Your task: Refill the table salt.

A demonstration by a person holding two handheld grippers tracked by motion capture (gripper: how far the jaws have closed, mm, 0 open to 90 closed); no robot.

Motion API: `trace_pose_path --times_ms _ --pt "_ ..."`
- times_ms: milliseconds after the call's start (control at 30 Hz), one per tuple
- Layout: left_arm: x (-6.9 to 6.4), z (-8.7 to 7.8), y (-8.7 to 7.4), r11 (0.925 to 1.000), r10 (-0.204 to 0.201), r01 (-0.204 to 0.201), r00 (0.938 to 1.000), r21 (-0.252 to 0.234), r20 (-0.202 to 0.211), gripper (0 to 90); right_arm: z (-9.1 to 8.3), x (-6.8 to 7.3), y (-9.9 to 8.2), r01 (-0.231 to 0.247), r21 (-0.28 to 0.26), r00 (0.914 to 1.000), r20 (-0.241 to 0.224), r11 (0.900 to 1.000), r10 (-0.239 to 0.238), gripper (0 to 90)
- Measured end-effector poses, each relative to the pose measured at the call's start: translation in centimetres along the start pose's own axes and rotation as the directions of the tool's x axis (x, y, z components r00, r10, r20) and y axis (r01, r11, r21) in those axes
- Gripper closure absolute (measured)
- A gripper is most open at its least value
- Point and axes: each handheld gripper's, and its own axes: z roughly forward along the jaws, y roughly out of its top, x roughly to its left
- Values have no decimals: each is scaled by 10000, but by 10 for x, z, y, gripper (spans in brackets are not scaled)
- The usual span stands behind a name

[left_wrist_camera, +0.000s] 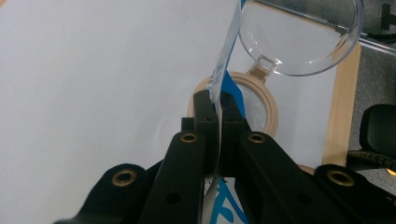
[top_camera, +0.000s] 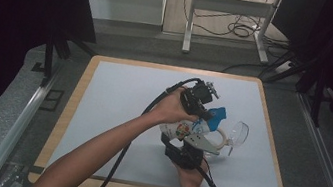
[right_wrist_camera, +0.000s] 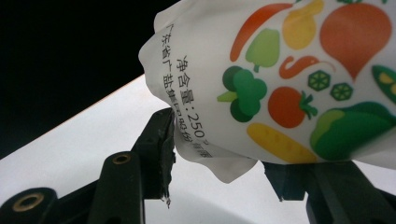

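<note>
Pouch point(right_wrist_camera: 299, 79): white, printed orange/green/yellow/red vegetables, blue top edge. Jar rim point(left_wrist_camera: 271, 109) beige, lid point(left_wrist_camera: 299, 37) clear. Mat point(top_camera: 116, 111) pale grey-blue.

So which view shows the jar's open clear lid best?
The left gripper view: the clear lid is large, hinged open off the tan rim. The high view shows it small; the right gripper view shows the printed pouch.
</note>
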Motion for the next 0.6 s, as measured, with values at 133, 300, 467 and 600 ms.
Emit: trace_pose_path --times_ms 133,300,467,600 --pt "2 1 2 10000 22 -23 9999 59 116 900 0 0 1 -18 -21 10000 6 10000 18 489" --pt "3 3 6 9999 91 -93 9998 130 161 900 0 0 3 -52 -65 10000 24 10000 52 489" --pt "3 5 8 9997 95 -99 9998 230 153 900 0 1 5 -218 -129 9998 -15 9997 218 490" --pt "3 6 10 9996 123 -125 9999 269 97 900 1 1 7 -397 -242 9992 18 9989 397 490"
